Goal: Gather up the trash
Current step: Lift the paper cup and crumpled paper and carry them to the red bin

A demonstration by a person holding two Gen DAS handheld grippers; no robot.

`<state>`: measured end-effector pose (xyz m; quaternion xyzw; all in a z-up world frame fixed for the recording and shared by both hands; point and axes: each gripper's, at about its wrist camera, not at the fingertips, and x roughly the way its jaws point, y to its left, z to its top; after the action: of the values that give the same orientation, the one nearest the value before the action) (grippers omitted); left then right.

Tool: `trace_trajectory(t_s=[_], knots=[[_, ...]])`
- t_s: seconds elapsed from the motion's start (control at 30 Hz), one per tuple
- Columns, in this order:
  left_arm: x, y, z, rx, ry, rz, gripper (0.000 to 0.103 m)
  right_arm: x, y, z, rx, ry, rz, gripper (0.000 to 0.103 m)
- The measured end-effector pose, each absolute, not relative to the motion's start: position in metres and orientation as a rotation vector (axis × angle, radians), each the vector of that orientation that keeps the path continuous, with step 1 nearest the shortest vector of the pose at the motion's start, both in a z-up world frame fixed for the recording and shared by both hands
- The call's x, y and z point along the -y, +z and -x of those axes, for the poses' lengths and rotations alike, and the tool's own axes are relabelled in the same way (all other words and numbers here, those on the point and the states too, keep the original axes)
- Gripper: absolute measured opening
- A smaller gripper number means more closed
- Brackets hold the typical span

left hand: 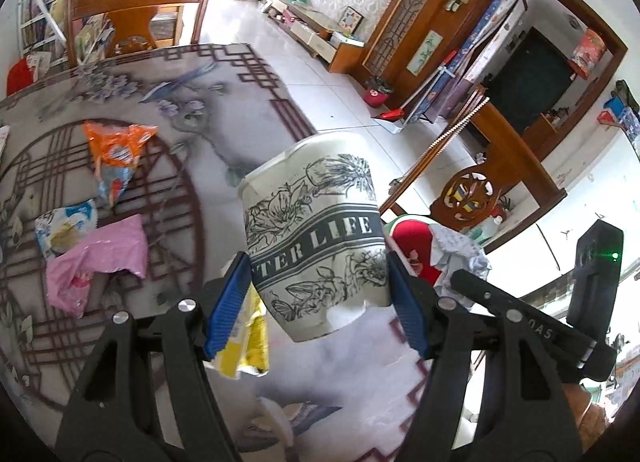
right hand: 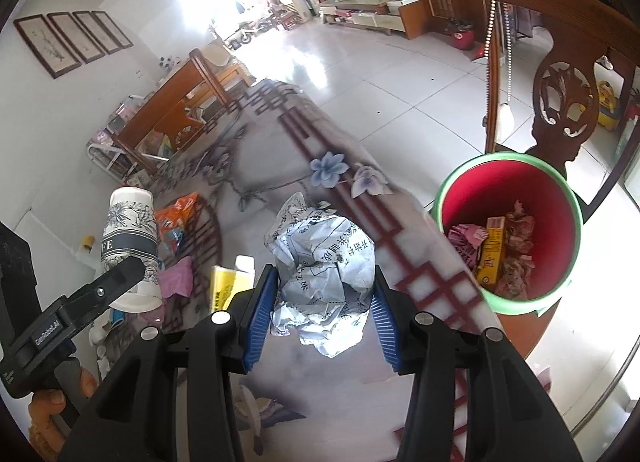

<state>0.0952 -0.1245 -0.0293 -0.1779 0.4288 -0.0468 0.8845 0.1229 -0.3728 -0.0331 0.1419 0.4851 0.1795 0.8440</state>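
My left gripper (left hand: 318,294) is shut on a dented paper cup (left hand: 316,234) with dark flower print, held above the patterned table (left hand: 248,109). The cup (right hand: 128,238) also shows at the left of the right wrist view, in the black left gripper. My right gripper (right hand: 322,302) is shut on a crumpled ball of printed paper (right hand: 324,262). A red bin with a green rim (right hand: 508,229) stands off the table's right edge and holds several scraps. On the table lie an orange wrapper (left hand: 116,145), a pink bag (left hand: 96,262), a blue-white packet (left hand: 66,229) and a yellow packet (left hand: 248,338).
A carved wooden chair (right hand: 560,101) rises behind the bin. Another wooden chair (left hand: 136,13) stands at the table's far side. White tiled floor (right hand: 380,61) stretches beyond the table edge. A person's hand (right hand: 48,402) holds the left gripper's handle.
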Motion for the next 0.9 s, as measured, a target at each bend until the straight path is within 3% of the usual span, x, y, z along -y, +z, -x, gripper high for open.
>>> trace_trajectory(t_s=[0.9], knots=[[0.241,-0.046,-0.164,-0.959,-0.218,0.304,0.065,0.498,-0.035,-0.164,-1.007,0.250,-0.407,0.045]])
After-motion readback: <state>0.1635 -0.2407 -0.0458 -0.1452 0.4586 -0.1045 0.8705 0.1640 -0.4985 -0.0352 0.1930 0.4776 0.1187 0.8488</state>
